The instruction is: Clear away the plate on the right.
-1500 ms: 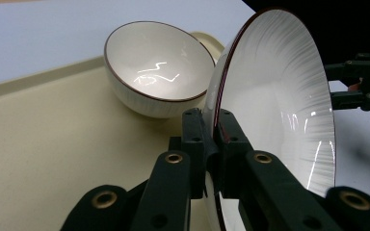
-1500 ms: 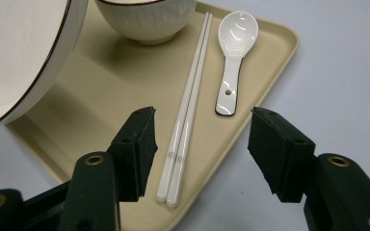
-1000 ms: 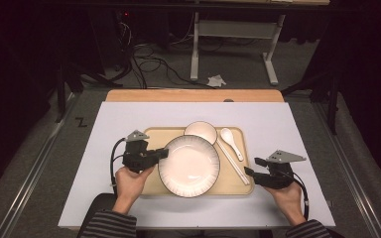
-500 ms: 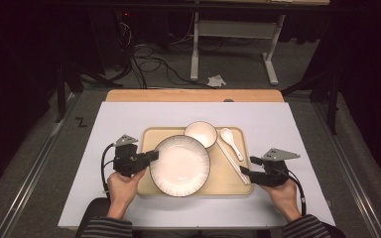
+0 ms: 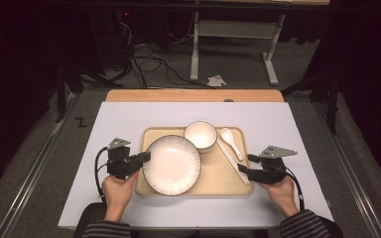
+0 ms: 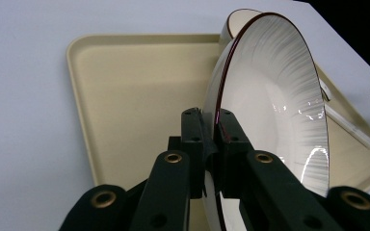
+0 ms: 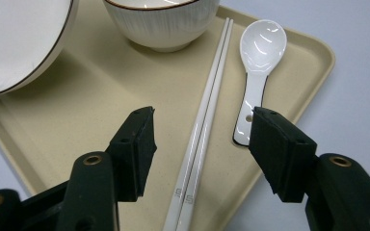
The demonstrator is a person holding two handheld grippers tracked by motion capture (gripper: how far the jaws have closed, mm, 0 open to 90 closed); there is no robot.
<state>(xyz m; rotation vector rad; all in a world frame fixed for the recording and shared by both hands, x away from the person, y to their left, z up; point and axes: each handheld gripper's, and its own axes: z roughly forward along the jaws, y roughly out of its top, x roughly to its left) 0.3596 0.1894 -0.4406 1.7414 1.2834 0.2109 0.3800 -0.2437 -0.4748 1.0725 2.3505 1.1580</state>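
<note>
Since a moment ago, the left gripper is carrying the plate leftward, its jaws pinching the plate's rim tight, so the plate is now overhanging the tray's left edge. Over the tray's right part, the right gripper is hovering with jaws wide apart, straddling the chopsticks, holding nothing, beside the spoon and bowl.

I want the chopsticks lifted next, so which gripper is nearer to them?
Right. The right gripper is open with its jaws either side of the chopsticks. The left gripper is across the tray, shut on the plate rim.
</note>
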